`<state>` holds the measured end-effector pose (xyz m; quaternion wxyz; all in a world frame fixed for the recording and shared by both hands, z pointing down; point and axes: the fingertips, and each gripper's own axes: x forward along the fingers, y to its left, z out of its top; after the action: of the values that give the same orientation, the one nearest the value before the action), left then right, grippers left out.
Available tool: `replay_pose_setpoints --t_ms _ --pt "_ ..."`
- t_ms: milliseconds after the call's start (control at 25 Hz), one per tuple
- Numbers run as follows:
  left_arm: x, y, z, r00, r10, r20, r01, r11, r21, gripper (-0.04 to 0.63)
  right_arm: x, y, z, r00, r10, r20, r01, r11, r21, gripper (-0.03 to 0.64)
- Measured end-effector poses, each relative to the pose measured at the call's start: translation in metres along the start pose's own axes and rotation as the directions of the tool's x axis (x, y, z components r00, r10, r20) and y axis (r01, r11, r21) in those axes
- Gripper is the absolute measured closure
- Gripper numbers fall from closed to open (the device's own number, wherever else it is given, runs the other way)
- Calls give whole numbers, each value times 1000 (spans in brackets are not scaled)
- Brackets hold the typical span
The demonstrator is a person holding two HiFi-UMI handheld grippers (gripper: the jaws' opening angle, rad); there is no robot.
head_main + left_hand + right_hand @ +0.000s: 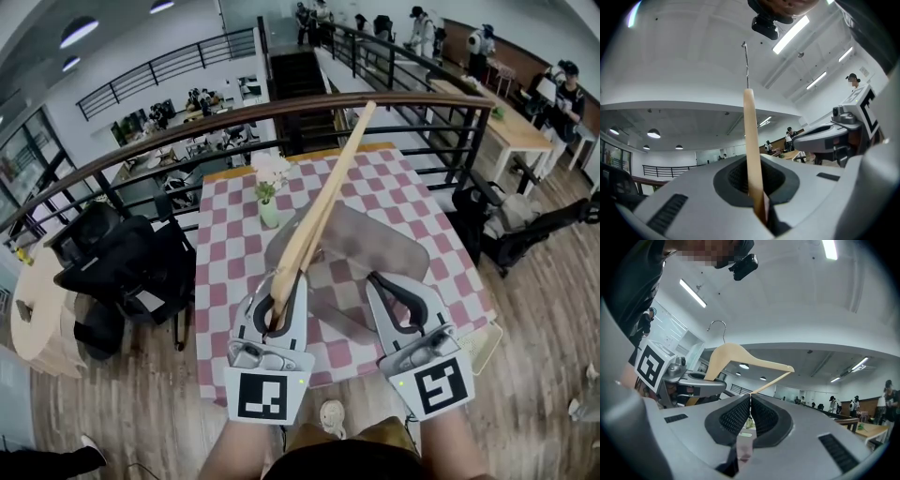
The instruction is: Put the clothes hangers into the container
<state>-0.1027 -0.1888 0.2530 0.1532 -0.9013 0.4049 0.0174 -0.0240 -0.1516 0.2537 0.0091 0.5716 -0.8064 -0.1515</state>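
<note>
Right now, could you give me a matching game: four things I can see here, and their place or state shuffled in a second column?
1 left gripper
2 right gripper
3 wooden hanger
4 flower vase

a stands on the checked table
b jaws together, nothing between
c sticks up out of the left jaws
d jaws shut on the hanger

Pairs: 1-d, 2-b, 3-c, 4-a

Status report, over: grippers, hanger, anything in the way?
Left gripper shut on wooden hanger, raised over table. Right gripper shut, empty. Grey container below; flower vase beside it, not blocking.

bright even glow from ceiling strip lights (791, 34), dark fisheye-warped edges
</note>
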Motion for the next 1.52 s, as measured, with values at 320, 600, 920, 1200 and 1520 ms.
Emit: replay_pose_setpoints --t_ms 320,600,920,1200,1520 --pt "1 9 -7 1000 8 -7 -8 1000 -12 588 6 6 -2 1000 6 -6 -6 1000 -13 583" --pt "0 7 -10 1000 18 -15 -18 1000 -23 588 5 4 -3 1000 11 -6 -12 1000 -16 583" --pt "7 8 -14 999 30 -28 -30 999 -16 588 13 -3 -5 1000 24 -2 -24 1000 -10 583" --pt "23 8 -20 997 61 -51 -60 998 23 587 32 -13 -13 996 86 14 -86 996 -13 583" --pt "46 10 -42 984 109 -140 -95 990 104 588 54 -42 -28 989 145 25 -145 989 27 583"
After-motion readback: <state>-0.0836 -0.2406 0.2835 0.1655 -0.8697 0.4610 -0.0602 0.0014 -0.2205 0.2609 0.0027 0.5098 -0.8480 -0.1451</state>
